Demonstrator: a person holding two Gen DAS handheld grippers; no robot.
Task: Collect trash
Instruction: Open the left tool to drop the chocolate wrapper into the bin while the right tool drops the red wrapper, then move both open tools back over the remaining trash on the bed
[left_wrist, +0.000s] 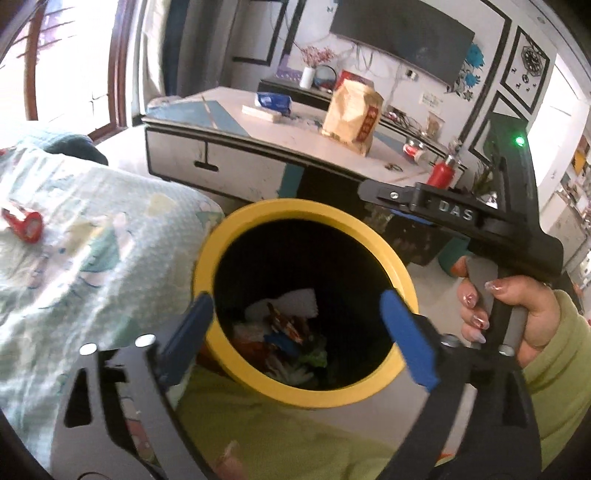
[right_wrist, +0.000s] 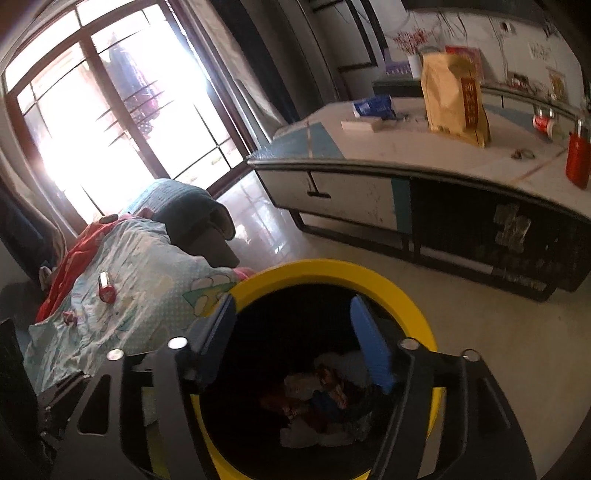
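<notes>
From the left wrist camera, the left gripper (left_wrist: 295, 317) hangs right over the yellow-rimmed bin (left_wrist: 221, 243), its blue pads (left_wrist: 406, 336) spread wide across the dark mouth and nothing between them — fully released. Down inside sits the trash pile (left_wrist: 284, 339): white paper, wrappers, a bit of green. The bin stands on the floor against a patterned blanket (left_wrist: 92, 266), and a red can (left_wrist: 23, 222) lies on that blanket, well apart from the bin. To the right, a hand (left_wrist: 517, 317) in a green sleeve grips the handle of the right gripper (left_wrist: 373, 195), which reaches in over the far rim. Behind, a low cabinet (left_wrist: 236, 166) carries a tan paper bag (left_wrist: 352, 116).

Over to the right wrist camera: the right gripper (right_wrist: 291, 332) also hovers above the same bin (right_wrist: 325, 269), jaws parted, nothing pinched between the blue pads (right_wrist: 369, 347). The trash pile (right_wrist: 325, 402) shows dimly at the bottom. The red can (right_wrist: 106, 288) lies on the blanket (right_wrist: 147, 280) to the left. The tan bag (right_wrist: 454, 96) stands upright on the cabinet (right_wrist: 351, 192).
</notes>
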